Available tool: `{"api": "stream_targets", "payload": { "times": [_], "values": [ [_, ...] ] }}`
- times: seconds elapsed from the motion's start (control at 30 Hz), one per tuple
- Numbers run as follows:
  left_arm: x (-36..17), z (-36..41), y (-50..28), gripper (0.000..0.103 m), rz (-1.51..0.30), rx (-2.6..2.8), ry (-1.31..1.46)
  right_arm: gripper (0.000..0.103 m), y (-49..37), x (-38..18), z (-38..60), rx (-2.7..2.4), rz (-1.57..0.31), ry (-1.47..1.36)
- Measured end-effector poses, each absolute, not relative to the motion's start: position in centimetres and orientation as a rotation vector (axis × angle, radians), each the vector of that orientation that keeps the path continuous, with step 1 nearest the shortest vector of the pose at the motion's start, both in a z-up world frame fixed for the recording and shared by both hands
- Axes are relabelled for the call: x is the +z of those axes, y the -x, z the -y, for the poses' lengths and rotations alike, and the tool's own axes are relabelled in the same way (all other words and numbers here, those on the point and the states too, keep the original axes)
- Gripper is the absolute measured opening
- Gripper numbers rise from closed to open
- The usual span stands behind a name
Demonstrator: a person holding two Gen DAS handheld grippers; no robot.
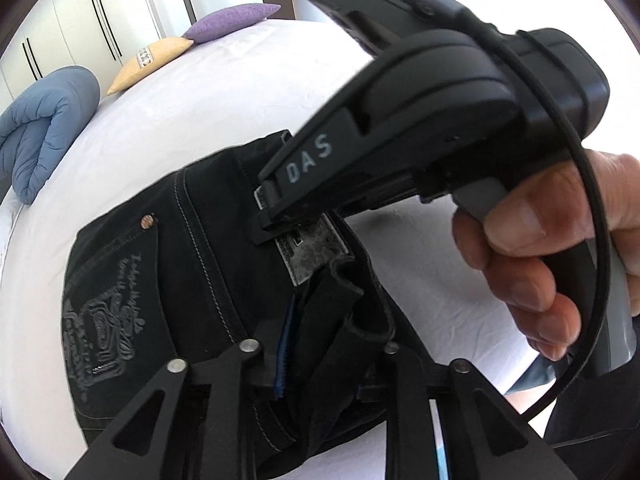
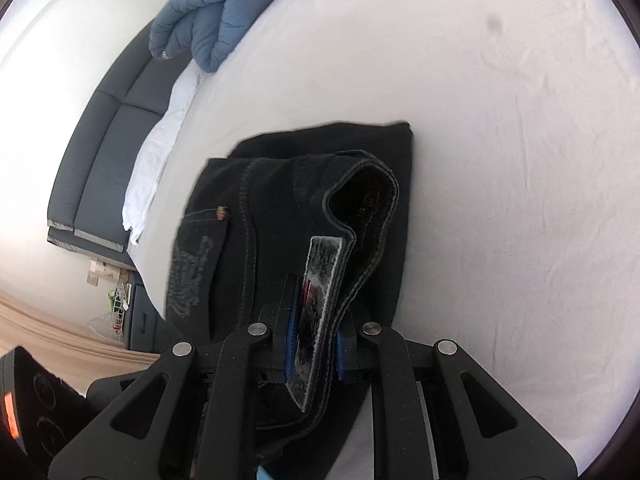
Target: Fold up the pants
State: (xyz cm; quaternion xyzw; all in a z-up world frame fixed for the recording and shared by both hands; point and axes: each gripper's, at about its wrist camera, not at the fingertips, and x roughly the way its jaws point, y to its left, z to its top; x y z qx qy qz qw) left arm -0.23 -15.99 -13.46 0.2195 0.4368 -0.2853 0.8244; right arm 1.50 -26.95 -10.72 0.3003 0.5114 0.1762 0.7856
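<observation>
Black jeans (image 1: pixel 192 264) lie folded on the white bed sheet (image 1: pixel 240 92), back pocket and waistband uppermost. In the left wrist view my left gripper (image 1: pixel 336 352) is open, and bunched waistband fabric stands loosely between its jaws. My right gripper (image 1: pixel 272 224), held by a person's hand (image 1: pixel 540 240), comes in from the right and bites the waistband at the grey leather patch (image 1: pixel 316 252). From the right wrist camera, the right gripper (image 2: pixel 314 344) is shut on the pants (image 2: pixel 264 208), its blue pads squeezing the waistband and patch (image 2: pixel 320 276) flat. The waistband loops upward beyond the fingertips.
A rolled blue duvet (image 1: pixel 44 128) lies at the bed's left side, with a yellow pillow (image 1: pixel 148 62) and a purple pillow (image 1: pixel 232 20) behind it. White wardrobes (image 1: pixel 80 20) stand further back. A dark padded headboard (image 2: pixel 104 152) borders the sheet (image 2: pixel 500 160), which stretches wide to the right.
</observation>
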Motion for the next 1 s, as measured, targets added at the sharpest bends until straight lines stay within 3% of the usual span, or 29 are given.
{"api": "stream_targets", "payload": {
  "times": [0.03,0.17,0.27,0.33,0.47,0.6,0.7,0.73,0.77,0.8,0.83,0.9,1.0],
  "values": [
    [-13.4,15.6,0.1,0.027,-0.922,-0.608,-0.453,0.012,-1.7,-11.3,27.1,0.388,-1.099,-0.662],
    [-12.2,12.9,-0.3,0.058,-0.972,-0.676,-0.310,0.016,-1.4,-12.3,28.2,0.435,-1.077,-0.766],
    [-10.5,9.0,-0.1,0.071,-0.980,-0.698,-0.194,0.030,-0.5,-11.5,29.5,0.392,-1.075,-0.800],
    [-9.3,5.8,-0.4,0.071,-0.980,-0.702,-0.112,0.053,0.4,-10.4,31.0,0.323,-1.041,-0.809],
    [-8.1,-0.7,-2.1,0.071,-0.980,-0.680,0.029,0.053,2.1,-7.7,33.4,0.283,-0.933,-0.941],
    [-7.1,-3.9,-4.2,0.071,-0.981,-0.644,0.101,0.051,0.5,-4.9,28.7,0.489,-0.883,-0.944],
    [-6.7,-6.4,-7.9,0.071,-0.961,-0.650,0.148,0.050,-1.9,-7.1,25.8,0.563,-0.949,-1.010],
    [-7.0,-6.8,-9.2,0.070,-0.968,-0.657,0.160,0.045,-2.4,-8.4,25.3,0.553,-0.990,-1.028],
    [-7.6,-7.3,-10.8,0.061,-0.983,-0.662,0.179,0.037,-2.7,-10.4,25.0,0.515,-1.055,-1.033],
    [-8.0,-7.7,-12.6,0.045,-1.013,-0.677,0.204,0.003,-2.8,-12.5,24.7,0.449,-1.133,-0.994],
    [-8.5,-7.7,-14.2,0.038,-1.055,-0.709,0.232,0.000,-2.6,-13.8,24.9,0.405,-1.150,-0.953],
    [-10.6,-7.9,-17.3,0.014,-1.115,-0.755,0.299,0.000,-1.8,-15.7,26.5,0.454,-1.076,-1.087],
    [-12.9,-7.6,-18.2,0.001,-1.156,-0.746,0.268,0.000,-1.8,-15.5,26.9,0.417,-1.078,-1.105]
  ]
}}
